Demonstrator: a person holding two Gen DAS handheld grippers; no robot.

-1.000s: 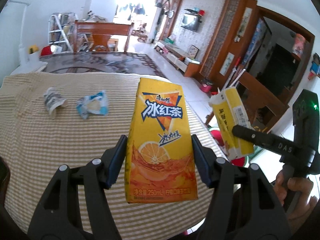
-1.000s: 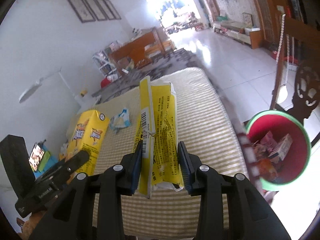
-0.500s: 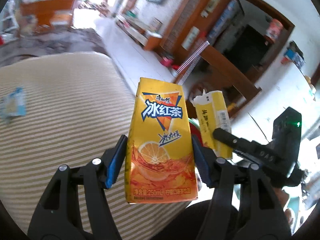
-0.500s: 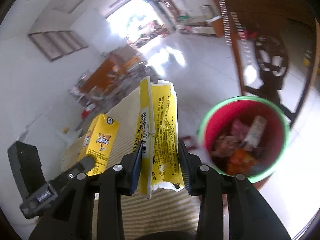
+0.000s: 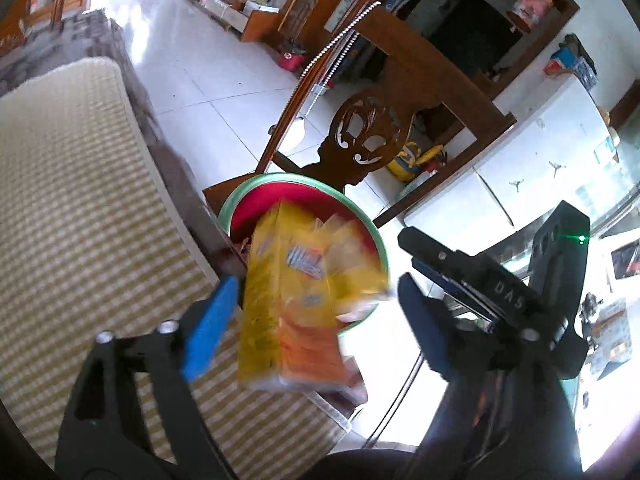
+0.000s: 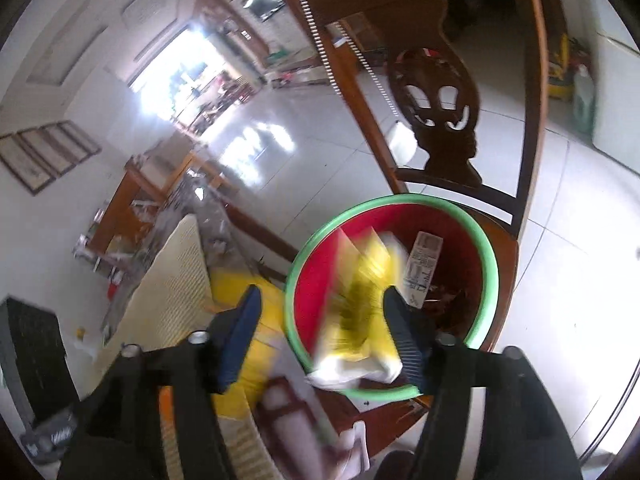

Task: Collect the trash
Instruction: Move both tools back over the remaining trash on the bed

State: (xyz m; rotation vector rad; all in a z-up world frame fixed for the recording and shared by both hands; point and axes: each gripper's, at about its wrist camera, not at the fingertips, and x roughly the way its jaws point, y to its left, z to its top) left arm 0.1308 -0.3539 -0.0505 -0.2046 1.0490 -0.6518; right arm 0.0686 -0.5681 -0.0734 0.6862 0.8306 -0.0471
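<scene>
**Both cartons let go over the bin**

A second ago each hand-held gripper clamped a carton above the counter. Now the left hand-held gripper is opening, its tea carton blurred, loose at frame centre. The right hand-held gripper is opening too; its flattened carton drops into the bin.

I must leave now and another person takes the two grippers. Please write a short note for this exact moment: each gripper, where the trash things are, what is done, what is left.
Left gripper: jaws opening, pads off the iced tea carton, which is blurred and dropping toward the red bin.
Right gripper: jaws opening, the flattened yellow carton is loose between them, above the bin.
The bin, green-rimmed, sits on the wooden chair beside the checked table and already holds some trash.
Done: both cartons carried over and released.
Left: confirm both land inside, then check the table for more trash; most of it is out of view.
</scene>
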